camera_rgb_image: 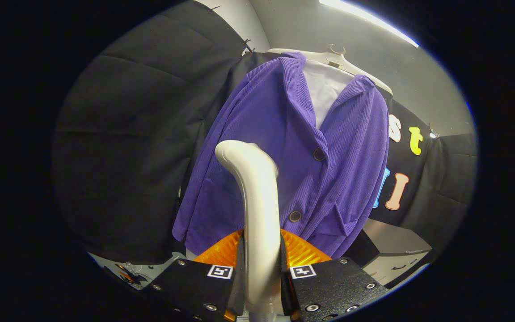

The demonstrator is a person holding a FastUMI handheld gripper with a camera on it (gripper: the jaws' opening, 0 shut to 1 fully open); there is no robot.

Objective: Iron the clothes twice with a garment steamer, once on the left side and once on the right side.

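Observation:
A purple corduroy jacket (pixel 293 161) hangs on a white hanger (pixel 335 56) over a white shirt (pixel 324 89), just beyond my fingers. My gripper (pixel 261 268) is shut on the handle of a cream garment steamer (pixel 255 197). The handle rises upright between both fingers, and its curved head bends toward the jacket's left front panel, near the middle buttons. Whether the head touches the cloth I cannot tell.
Black padded cloth (pixel 141 134) lines the booth wall behind and left of the jacket. A grey cabinet (pixel 391 250) with drawers stands low on the right. A ceiling light strip (pixel 369 20) runs overhead. Small clutter (pixel 130 273) lies low at the left.

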